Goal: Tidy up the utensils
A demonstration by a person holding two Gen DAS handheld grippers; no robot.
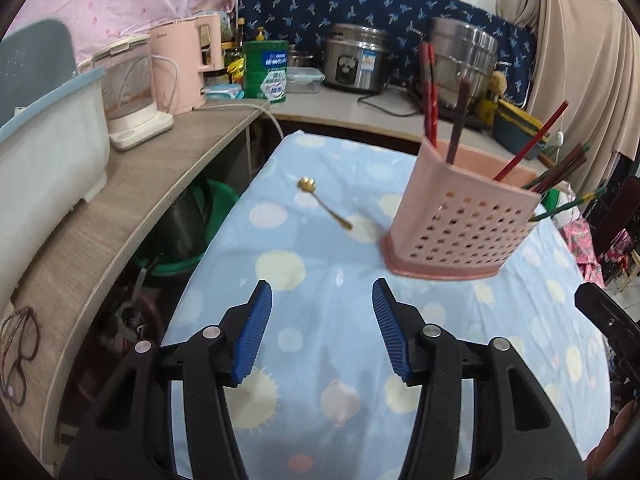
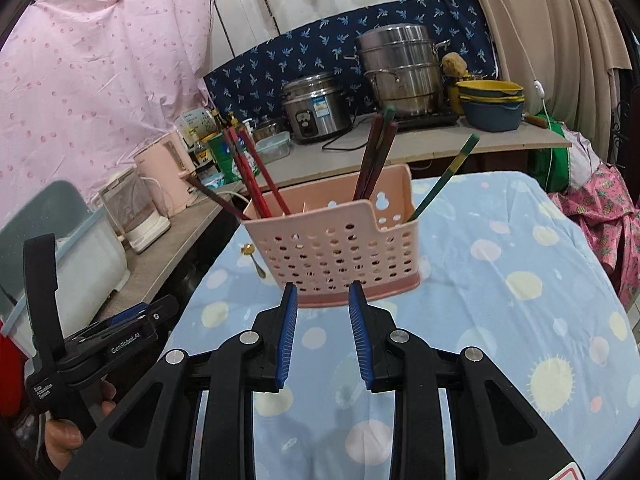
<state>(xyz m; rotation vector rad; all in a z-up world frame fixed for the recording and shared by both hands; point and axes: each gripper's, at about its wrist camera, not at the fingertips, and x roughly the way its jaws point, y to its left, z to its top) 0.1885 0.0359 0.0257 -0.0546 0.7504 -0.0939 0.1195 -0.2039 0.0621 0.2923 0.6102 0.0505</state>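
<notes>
A pink perforated utensil holder [image 1: 460,216] stands on the blue spotted tablecloth [image 1: 304,248] and holds several red, brown and green chopsticks [image 1: 430,92]. It also shows in the right wrist view [image 2: 336,240] with its chopsticks [image 2: 252,172]. A small gold spoon [image 1: 324,202] lies on the cloth left of the holder, also seen in the right wrist view [image 2: 254,258]. My left gripper [image 1: 322,300] is open and empty, short of the spoon. My right gripper [image 2: 322,300] is open and empty, just in front of the holder's base. The left gripper's body [image 2: 100,336] shows at lower left in the right wrist view.
A wooden shelf [image 1: 132,216] runs along the left with a white bin [image 1: 48,148], a glass kettle [image 1: 128,96] and a pink kettle [image 1: 188,64]. A rice cooker [image 1: 356,60] and steel steamer pot [image 1: 464,56] stand on the back counter. Glasses [image 1: 18,352] lie on the shelf.
</notes>
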